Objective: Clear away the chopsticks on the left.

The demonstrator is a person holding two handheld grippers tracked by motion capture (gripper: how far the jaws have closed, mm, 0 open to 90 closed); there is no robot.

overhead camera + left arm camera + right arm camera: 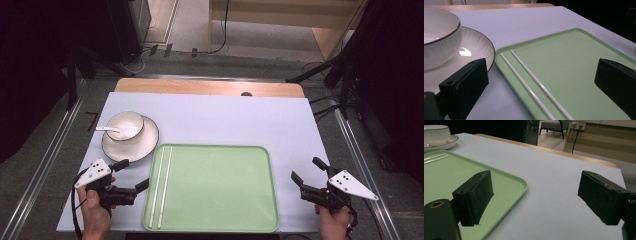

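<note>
White chopsticks [161,186] lie on the tray's [220,220] left side. Your left gripper [135,176] is released beside them, approaching; next, straddle both sticks. Your right gripper [309,171] is released.

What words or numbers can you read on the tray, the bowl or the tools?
None: no readable text anywhere.
Green tray: plain.
Bowl and plate: a thin dark rim line, no print.
Left tool and right tool: the grey plates carry small holes, no letters.
</note>
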